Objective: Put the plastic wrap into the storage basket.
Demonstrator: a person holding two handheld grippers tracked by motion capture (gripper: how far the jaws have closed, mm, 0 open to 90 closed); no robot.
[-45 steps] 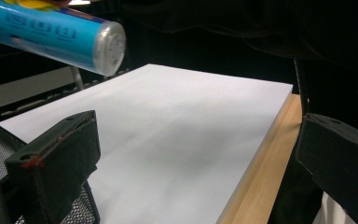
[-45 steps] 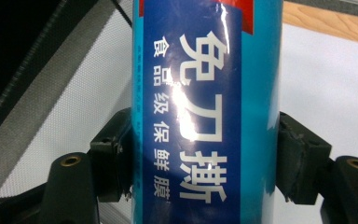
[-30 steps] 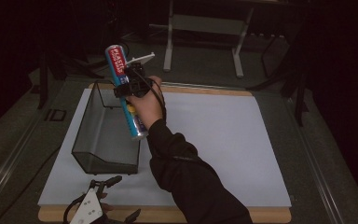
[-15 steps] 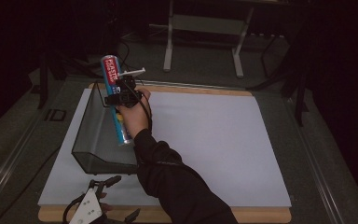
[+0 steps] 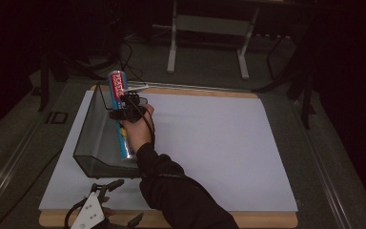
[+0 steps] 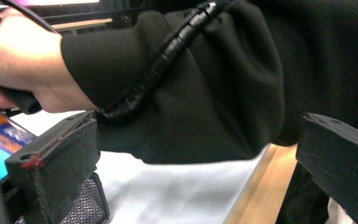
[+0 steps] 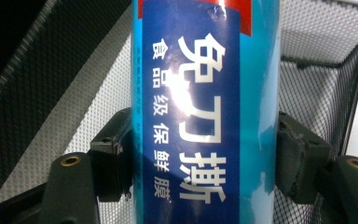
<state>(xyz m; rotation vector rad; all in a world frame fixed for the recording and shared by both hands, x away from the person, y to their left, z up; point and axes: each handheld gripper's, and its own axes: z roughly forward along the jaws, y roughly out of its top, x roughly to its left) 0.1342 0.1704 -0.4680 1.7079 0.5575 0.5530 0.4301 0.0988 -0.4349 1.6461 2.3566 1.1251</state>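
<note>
Table: white sheet (image 5: 209, 143) over a wooden board (image 5: 267, 220); the surroundings are dark and hard to make out.
Mesh basket: black wire basket (image 5: 93, 143) on the sheet's left part; its near wall is partly hidden by the person's sleeve (image 5: 181, 195).
Roll: blue tube of cling film (image 5: 122, 119), red label at the top, held slanted with its lower end down inside the basket and its top end above the far rim; in the right gripper view both ends are cut off by the frame.
Right gripper: right gripper (image 5: 128, 110) clamped on the tube's middle, a pad pressed to each side.
Left gripper: left gripper (image 5: 95, 212) at the table's near edge, partly cut off; in its own view the jaws stand wide apart with nothing between them, the sleeve blocking most of what lies beyond.
</note>
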